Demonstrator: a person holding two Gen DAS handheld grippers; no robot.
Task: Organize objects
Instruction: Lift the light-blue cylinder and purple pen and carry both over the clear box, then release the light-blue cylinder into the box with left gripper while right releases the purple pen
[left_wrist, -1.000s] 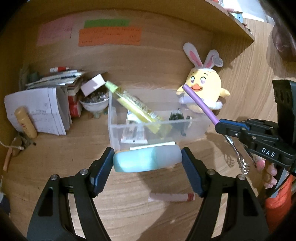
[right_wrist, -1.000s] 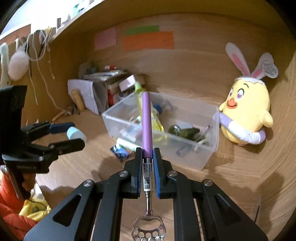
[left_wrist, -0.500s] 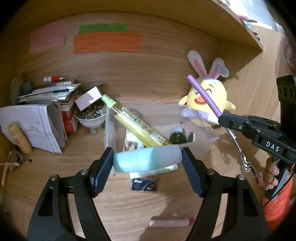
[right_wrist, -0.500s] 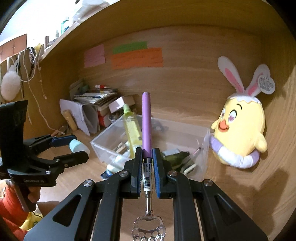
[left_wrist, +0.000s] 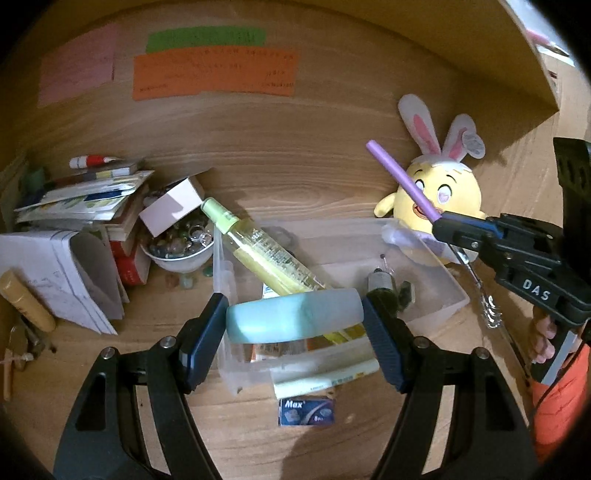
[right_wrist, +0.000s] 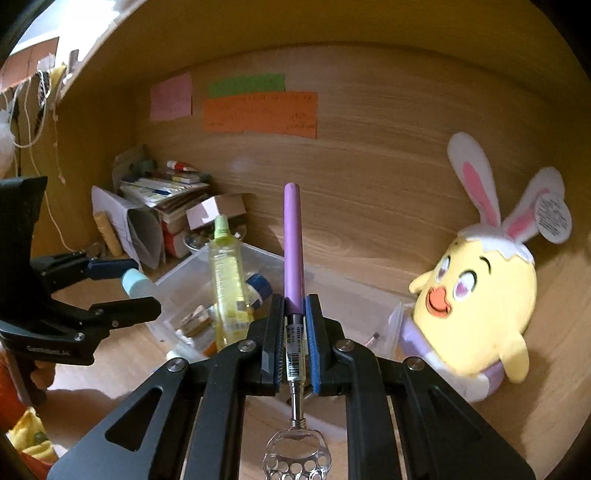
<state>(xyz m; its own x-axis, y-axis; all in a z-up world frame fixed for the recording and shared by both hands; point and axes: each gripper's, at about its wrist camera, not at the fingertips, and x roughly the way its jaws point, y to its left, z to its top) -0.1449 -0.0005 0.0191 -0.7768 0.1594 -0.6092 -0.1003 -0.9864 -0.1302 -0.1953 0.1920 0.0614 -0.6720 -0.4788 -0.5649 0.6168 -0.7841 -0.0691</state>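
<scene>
My left gripper (left_wrist: 295, 325) is shut on a pale blue and white bottle (left_wrist: 295, 315), held sideways over the near part of the clear plastic box (left_wrist: 454, 291). In the right wrist view the same left gripper (right_wrist: 136, 288) shows at the left with the bottle (right_wrist: 135, 282) above the box (right_wrist: 177, 284). My right gripper (right_wrist: 294, 325) is shut on a purple-handled tool (right_wrist: 293, 236) with a metal paw-shaped end (right_wrist: 297, 456) pointing back at me. That right gripper (left_wrist: 448, 225) and tool (left_wrist: 400, 181) hover over the box's right side. A yellow spray bottle (left_wrist: 266, 254) leans in the box.
A yellow chick plush with bunny ears (right_wrist: 480, 291) stands right of the box against the wooden back wall. Papers, books (left_wrist: 74, 199) and a bowl of trinkets (left_wrist: 177, 247) crowd the left. A small blue packet (left_wrist: 306, 411) and a pale green tube (left_wrist: 325, 376) lie in front of the box.
Both grippers have moved forward toward the box with their loads; the blue bottle now hangs over the box's near part and the purple tool sits nearer the plush. Grips are unchanged.
</scene>
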